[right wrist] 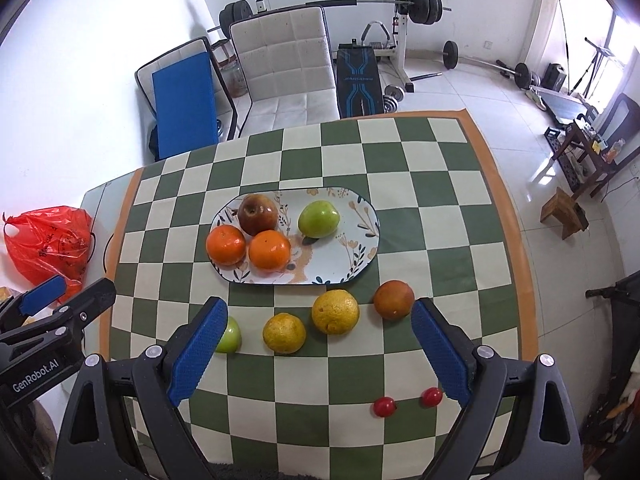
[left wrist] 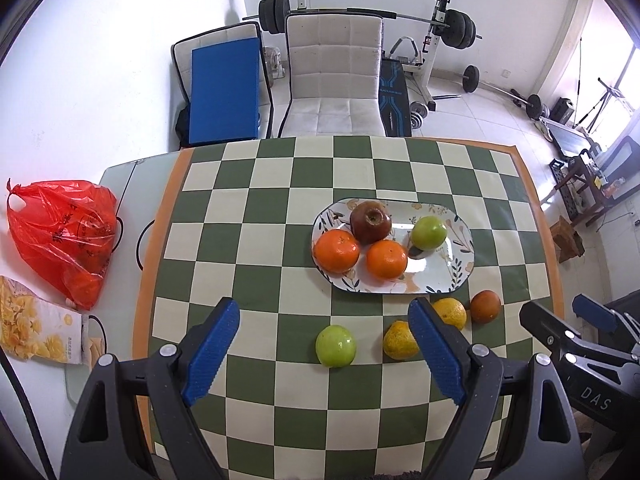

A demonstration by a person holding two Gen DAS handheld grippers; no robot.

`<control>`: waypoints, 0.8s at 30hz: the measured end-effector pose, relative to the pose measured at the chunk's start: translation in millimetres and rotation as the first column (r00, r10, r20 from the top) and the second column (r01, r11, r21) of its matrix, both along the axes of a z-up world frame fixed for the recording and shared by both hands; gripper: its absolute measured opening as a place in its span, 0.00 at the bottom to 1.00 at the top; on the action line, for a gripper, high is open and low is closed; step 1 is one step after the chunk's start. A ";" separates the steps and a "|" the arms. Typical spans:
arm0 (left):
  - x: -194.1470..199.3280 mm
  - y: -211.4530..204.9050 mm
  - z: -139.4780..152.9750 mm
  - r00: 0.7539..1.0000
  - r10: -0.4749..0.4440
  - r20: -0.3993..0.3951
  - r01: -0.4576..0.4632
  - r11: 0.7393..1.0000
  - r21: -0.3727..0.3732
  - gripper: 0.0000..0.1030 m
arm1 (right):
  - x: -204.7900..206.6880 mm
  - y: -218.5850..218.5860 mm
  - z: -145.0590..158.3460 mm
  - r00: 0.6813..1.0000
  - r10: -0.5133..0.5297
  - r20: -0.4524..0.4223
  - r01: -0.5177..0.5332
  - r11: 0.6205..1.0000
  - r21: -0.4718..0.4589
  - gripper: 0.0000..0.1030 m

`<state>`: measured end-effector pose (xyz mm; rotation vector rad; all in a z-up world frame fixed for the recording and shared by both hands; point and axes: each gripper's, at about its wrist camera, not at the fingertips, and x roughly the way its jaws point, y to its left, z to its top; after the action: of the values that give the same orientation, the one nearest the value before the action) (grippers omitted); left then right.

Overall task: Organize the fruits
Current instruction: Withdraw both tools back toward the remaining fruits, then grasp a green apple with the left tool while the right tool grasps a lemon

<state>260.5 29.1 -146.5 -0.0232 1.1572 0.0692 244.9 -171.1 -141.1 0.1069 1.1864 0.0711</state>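
A floral oval plate (left wrist: 452, 268) (right wrist: 352, 256) on the checkered tablecloth holds a dark red apple (left wrist: 371, 222) (right wrist: 258, 214), two oranges (left wrist: 337, 250) (left wrist: 386, 259) (right wrist: 226, 245) (right wrist: 269, 255) and a green apple (left wrist: 429, 233) (right wrist: 319, 219). On the cloth in front lie a green apple (left wrist: 335, 345) (right wrist: 230, 336), two yellow citrus fruits (left wrist: 398, 340) (left wrist: 454, 312) (right wrist: 284, 333) (right wrist: 335, 311), a dark orange fruit (left wrist: 485, 306) (right wrist: 394, 299) and two small red tomatoes (right wrist: 384, 406) (right wrist: 432, 397). My left gripper (left wrist: 324, 316) and right gripper (right wrist: 320, 316) hover open and empty above the loose fruits.
A red plastic bag (left wrist: 64, 236) (right wrist: 48, 248) and a snack packet (left wrist: 36, 328) lie on the table's left side. A white chair (left wrist: 332, 76) (right wrist: 284, 60) stands behind the table, with gym weights beyond. The tablecloth's orange border (right wrist: 524, 280) marks the right edge.
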 end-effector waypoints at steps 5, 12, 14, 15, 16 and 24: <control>12.2 3.2 -30.6 0.999 0.018 -0.047 -0.014 0.997 0.080 0.98 | 11.7 -3.5 -31.1 0.998 -0.008 -0.069 0.012 0.998 0.054 0.92; 19.9 24.6 -101.6 0.975 0.096 -0.200 -0.065 0.986 0.155 0.98 | 26.3 15.1 -146.4 0.952 0.047 -0.302 0.013 0.981 0.192 0.92; 20.4 30.0 -117.7 0.964 0.117 -0.238 -0.079 0.983 0.164 0.98 | 26.5 22.3 -175.8 0.936 0.050 -0.349 0.023 0.979 0.202 0.89; 19.7 32.7 -125.4 0.958 0.126 -0.257 -0.085 0.983 0.164 0.98 | 26.2 25.8 -190.1 0.927 0.050 -0.372 0.029 0.978 0.204 0.83; 19.0 34.6 -131.8 0.953 0.132 -0.271 -0.090 0.982 0.163 0.98 | 26.5 28.9 -203.0 0.919 0.045 -0.391 0.038 0.979 0.201 0.82; 25.7 33.3 -172.2 0.913 0.120 -0.390 -0.088 0.991 0.099 0.98 | 30.6 46.1 -256.0 0.896 0.050 -0.440 0.062 0.969 0.238 0.60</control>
<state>286.2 62.5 -318.8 -0.0003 1.5585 0.2234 275.5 -124.9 -397.1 0.3623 1.6334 0.1975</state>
